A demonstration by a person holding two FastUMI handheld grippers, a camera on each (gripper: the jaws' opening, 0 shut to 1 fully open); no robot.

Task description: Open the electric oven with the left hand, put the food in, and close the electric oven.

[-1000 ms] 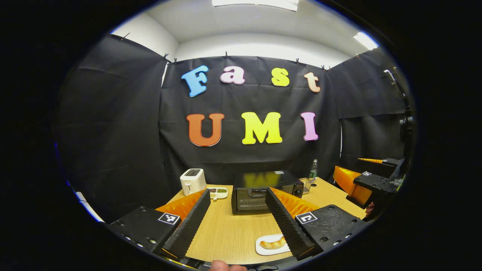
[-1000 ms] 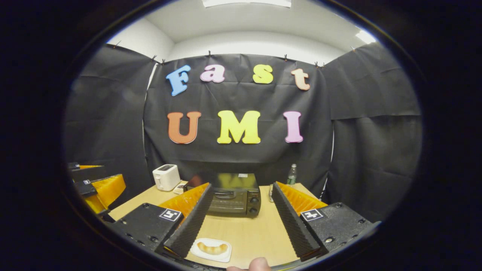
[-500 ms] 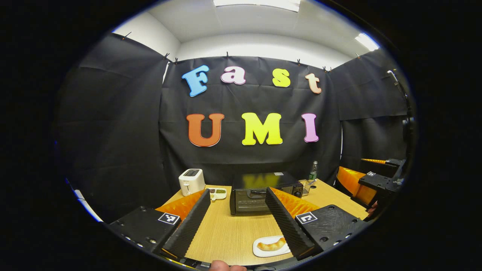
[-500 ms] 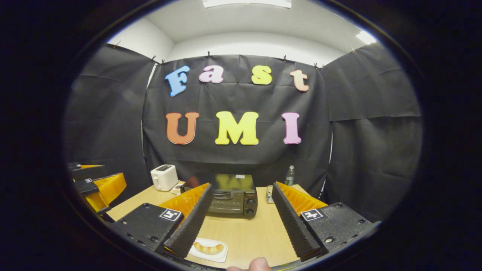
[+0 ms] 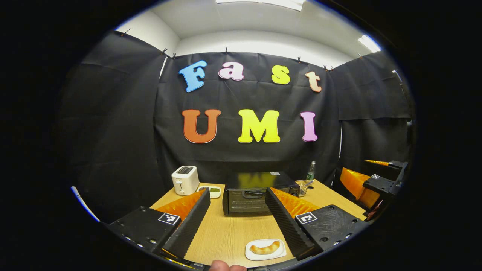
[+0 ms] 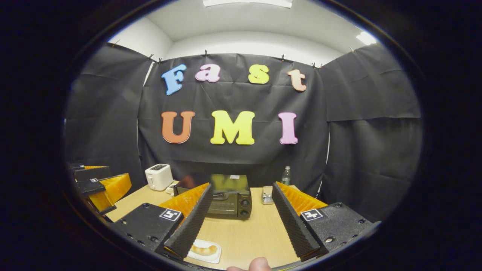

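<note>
A black electric oven [image 5: 251,192] [image 6: 229,196] stands at the back middle of the wooden table, door closed. A piece of bread [image 5: 264,248] [image 6: 202,250] lies on a small white plate [image 5: 251,254] near the table's front edge. My left gripper [image 5: 237,222] hovers open above the front of the table, well short of the oven. Its right finger [image 5: 285,222] is next to the plate. My right gripper [image 6: 240,222] is open too, held above the front edge, with the plate beside its left finger [image 6: 189,226]. Nothing sits between either pair of fingers.
A white toaster [image 5: 184,180] [image 6: 158,177] stands at the back left, with a small dish [image 5: 214,191] beside it. A green bottle [image 5: 310,171] [image 6: 286,175] and a small wire basket [image 5: 303,187] [image 6: 267,195] are right of the oven. Black cloth walls close the booth.
Both views have swung to the right, so the oven, toaster and plate have slid left in each view. Both grippers stay open and empty.
</note>
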